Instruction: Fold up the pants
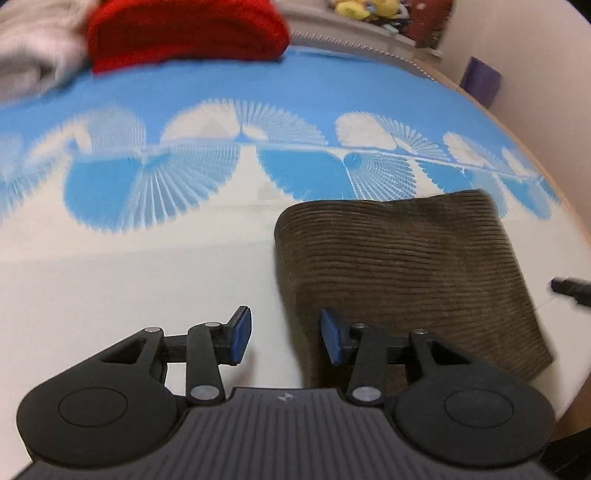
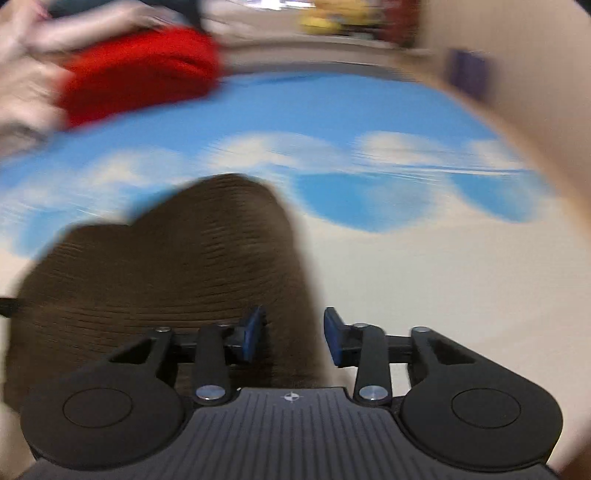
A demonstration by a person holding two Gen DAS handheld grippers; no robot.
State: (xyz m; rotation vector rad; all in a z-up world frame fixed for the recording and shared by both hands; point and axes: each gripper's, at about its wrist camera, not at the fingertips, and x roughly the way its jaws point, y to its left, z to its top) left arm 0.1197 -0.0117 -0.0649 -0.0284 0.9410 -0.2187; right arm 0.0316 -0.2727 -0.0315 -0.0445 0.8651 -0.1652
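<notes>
The brown corduroy pants (image 1: 406,277) lie folded into a thick rectangle on the white part of the bed cover. In the left wrist view my left gripper (image 1: 287,339) stands open at their near left corner. Its right pad (image 1: 332,341) is over the cloth and its left pad (image 1: 242,339) is over bare cover. In the blurred right wrist view the pants (image 2: 166,277) fill the left centre. My right gripper (image 2: 291,338) is open over their right edge, with cloth showing in the gap and neither pad pressing on it. A dark finger tip (image 1: 570,290) pokes in from the right.
The blue and white patterned bed cover (image 1: 258,110) spreads across both views. A folded red cloth (image 1: 184,33) and a grey cloth (image 1: 33,48) lie at its far left. A purple object (image 1: 480,79) and yellow plush toys (image 1: 362,7) sit by the wall at the back right.
</notes>
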